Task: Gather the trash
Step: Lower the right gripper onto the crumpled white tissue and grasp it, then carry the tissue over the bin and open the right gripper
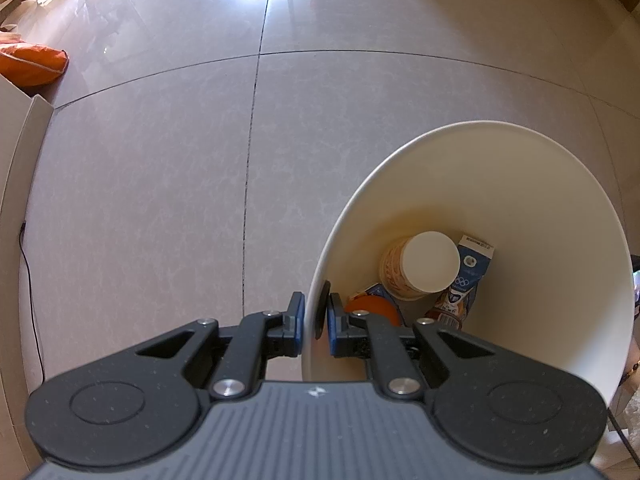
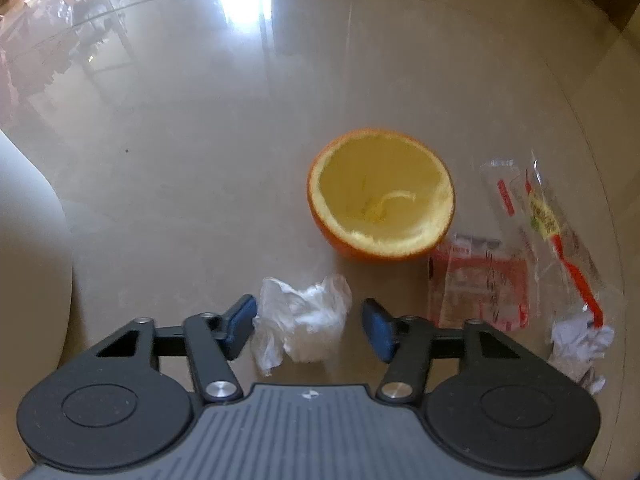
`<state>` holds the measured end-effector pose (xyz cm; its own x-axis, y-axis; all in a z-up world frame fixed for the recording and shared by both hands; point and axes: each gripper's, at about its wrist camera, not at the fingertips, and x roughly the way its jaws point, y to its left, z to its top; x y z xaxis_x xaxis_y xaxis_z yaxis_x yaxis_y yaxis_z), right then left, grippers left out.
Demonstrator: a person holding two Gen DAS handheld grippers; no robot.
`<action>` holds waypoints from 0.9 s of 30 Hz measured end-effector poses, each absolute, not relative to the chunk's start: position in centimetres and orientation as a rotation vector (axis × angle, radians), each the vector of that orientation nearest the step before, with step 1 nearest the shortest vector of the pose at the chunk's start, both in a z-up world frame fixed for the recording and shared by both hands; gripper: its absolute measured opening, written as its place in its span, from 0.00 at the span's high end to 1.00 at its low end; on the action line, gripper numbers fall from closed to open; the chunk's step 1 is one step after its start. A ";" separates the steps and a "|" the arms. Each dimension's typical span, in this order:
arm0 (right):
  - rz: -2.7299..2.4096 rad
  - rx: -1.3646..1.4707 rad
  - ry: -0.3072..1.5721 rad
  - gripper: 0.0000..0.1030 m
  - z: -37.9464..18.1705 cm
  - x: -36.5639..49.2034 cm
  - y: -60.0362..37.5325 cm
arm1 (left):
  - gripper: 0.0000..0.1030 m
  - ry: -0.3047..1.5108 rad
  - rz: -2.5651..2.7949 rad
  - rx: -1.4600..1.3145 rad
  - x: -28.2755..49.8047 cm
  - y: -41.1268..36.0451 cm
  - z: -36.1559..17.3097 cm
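Note:
In the left wrist view, my left gripper is shut on the near rim of a white trash bin, one pad inside the wall and one outside. In the bin lie an upturned paper cup, a blue-and-white carton, an orange lid-like piece and a brown bottle. In the right wrist view, my right gripper points down at a glossy table, open. A crumpled white plastic wad lies between its fingers; the right pad stands clear of it.
Beyond the wad sits a hollowed orange peel half. To the right lie a red-printed wrapper, a clear wrapper with a red strip and crumpled paper. The bin's white wall fills the left edge. Tiled floor lies below.

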<state>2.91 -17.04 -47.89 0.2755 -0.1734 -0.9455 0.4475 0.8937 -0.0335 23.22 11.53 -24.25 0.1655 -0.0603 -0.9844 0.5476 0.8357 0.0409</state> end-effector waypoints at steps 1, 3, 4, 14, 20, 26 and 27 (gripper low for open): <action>-0.420 0.257 1.226 0.52 -47.8 3.0 -17.0 | 0.90 1.345 -0.451 0.436 23.2 11.6 -24.2; -0.415 0.253 1.248 0.71 -47.5 3.3 -17.1 | 0.90 1.345 -0.452 0.436 23.2 11.6 -24.2; -0.414 0.251 1.266 0.72 -47.3 3.4 -17.2 | 0.90 1.343 -0.452 0.438 23.2 11.6 -24.2; -0.283 0.149 1.296 0.73 -39.3 3.6 -17.2 | 0.90 1.346 -0.451 0.432 23.3 11.7 -24.1; -0.132 0.061 1.282 0.73 -28.8 4.5 -14.9 | 0.90 1.344 -0.463 0.443 23.2 11.6 -24.2; 0.023 0.060 1.182 0.73 -18.0 5.6 -11.4 | 0.90 1.339 -0.462 0.458 23.1 11.3 -24.3; 0.048 0.058 1.163 0.73 -16.6 5.9 -10.6 | 0.90 1.337 -0.460 0.462 23.0 11.3 -24.3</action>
<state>5.87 -10.62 -16.62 0.3957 0.0674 -0.9159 -0.0077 0.9975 0.0701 23.01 11.25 -24.28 0.1719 -0.0528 -0.9837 0.5641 0.8239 0.0543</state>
